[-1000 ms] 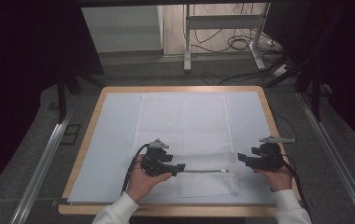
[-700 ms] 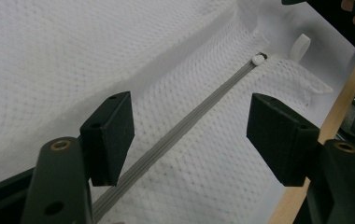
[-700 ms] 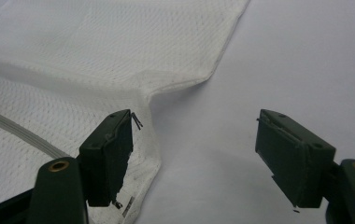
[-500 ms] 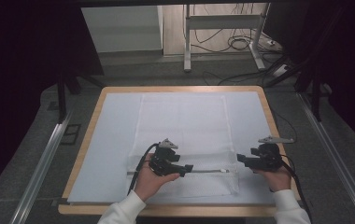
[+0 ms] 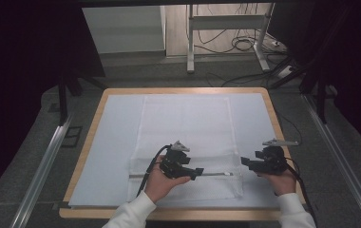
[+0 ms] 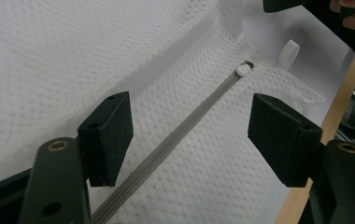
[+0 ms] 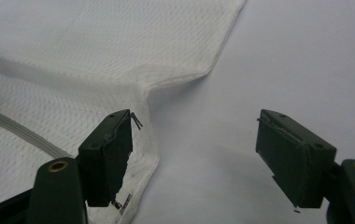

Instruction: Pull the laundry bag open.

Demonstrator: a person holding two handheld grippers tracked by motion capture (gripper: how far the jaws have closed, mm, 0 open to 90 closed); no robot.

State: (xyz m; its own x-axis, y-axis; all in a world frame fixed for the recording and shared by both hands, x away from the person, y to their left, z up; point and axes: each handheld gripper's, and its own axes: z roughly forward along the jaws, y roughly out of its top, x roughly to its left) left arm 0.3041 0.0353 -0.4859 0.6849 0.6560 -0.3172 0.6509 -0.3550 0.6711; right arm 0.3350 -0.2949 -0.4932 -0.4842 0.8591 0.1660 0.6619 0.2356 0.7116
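A: Does any writing show on the mesh laundry bag [image 5: 185, 137]?

B: None that can be read. A small tag sits at the bag's edge beneath the right gripper's [image 7: 194, 154] near pad, but that pad hides most of it.

A: Where does the bag lie?

B: Flat on the white sheet [image 5: 112, 137] covering the table [image 5: 273, 114], its near part folded over, with the grey zipper [image 6: 185, 130] running across that part to a white pull [image 6: 243, 70].

A: And the claws?

B: The left gripper [image 6: 189, 135] stands with its pads wide apart, straddling the zipper line and clamping nothing. The right gripper's pads are also apart over the bag's corner and the bare sheet.

A: Anything unclear?

B: A small white tab [image 6: 288, 52] beyond the pull is hard to identify, and the person's hands [image 5: 162, 183] are cut off at the sleeves.
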